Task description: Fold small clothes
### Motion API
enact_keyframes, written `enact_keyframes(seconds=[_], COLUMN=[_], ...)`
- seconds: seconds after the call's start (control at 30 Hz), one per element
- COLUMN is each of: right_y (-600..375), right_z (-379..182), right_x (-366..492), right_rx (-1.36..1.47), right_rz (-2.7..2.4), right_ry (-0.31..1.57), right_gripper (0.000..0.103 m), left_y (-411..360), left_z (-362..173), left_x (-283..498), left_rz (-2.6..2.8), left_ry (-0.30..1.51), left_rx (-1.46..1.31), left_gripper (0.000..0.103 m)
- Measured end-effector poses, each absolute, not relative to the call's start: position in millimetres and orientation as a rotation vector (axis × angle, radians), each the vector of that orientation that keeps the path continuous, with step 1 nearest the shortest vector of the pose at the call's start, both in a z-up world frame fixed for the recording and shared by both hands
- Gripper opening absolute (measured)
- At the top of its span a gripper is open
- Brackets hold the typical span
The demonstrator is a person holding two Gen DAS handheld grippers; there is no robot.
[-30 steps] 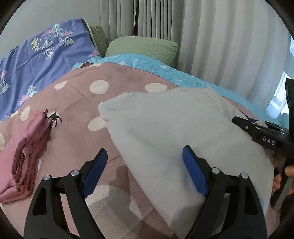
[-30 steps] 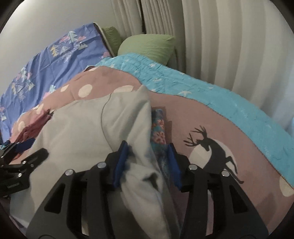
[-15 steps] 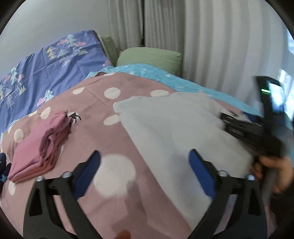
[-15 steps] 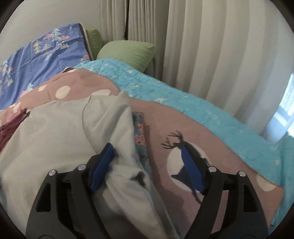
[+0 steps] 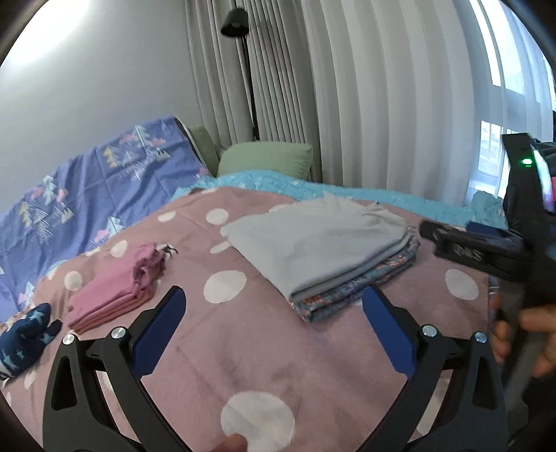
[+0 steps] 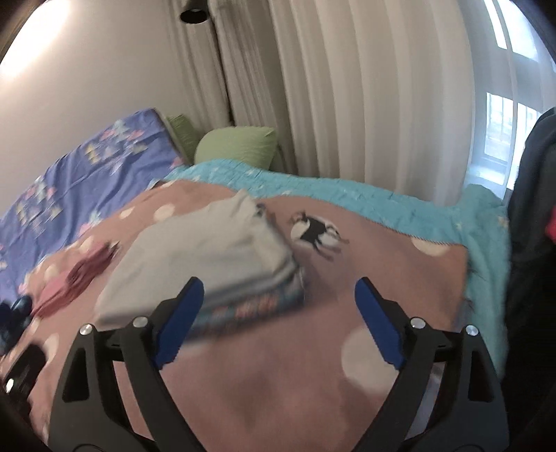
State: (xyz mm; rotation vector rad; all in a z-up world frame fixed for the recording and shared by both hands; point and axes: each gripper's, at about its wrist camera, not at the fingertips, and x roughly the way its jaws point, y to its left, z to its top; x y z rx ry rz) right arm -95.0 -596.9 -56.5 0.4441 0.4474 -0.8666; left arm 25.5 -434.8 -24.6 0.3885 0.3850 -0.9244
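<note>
A folded grey garment (image 5: 312, 243) lies on top of a folded blue patterned garment (image 5: 354, 288) on the pink dotted blanket (image 5: 243, 340). The stack also shows, blurred, in the right wrist view (image 6: 208, 257). A folded pink garment (image 5: 114, 292) lies to the left. My left gripper (image 5: 274, 316) is open and empty, raised in front of the stack. My right gripper (image 6: 278, 313) is open and empty, raised near the stack's front right corner; it shows from the side in the left wrist view (image 5: 469, 243).
A dark blue starred garment (image 5: 24, 333) lies at the far left. A turquoise quilt (image 5: 347, 187), a green pillow (image 5: 267, 160) and a purple sheet (image 5: 87, 187) lie behind. Curtains (image 5: 382, 104) and a floor lamp (image 5: 239, 27) stand at the back.
My right gripper has opened and let go of the grey garment. Both grippers have pulled back and up from the stack, which now lies folded on the patterned garment.
</note>
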Motion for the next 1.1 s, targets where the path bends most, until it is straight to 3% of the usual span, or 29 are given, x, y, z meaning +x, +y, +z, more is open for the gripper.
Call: enact_keyframes(seconds=[0.57, 1.1], right_y=[-438, -395], right_z=[1, 2], right_x=[-163, -188], right_rx=[0.287, 0.260], right_rz=[-0.822, -0.794], right_ry=[0.378, 0.376], right_gripper=[0.099, 0.100], left_y=[-327, -283], left_z=[0, -2], left_x=[-49, -71], left_rz=[-0.890, -0.871], left_ry=[0.335, 0.379], left_rx=[0.246, 0.216], left_gripper=[0.102, 0.102])
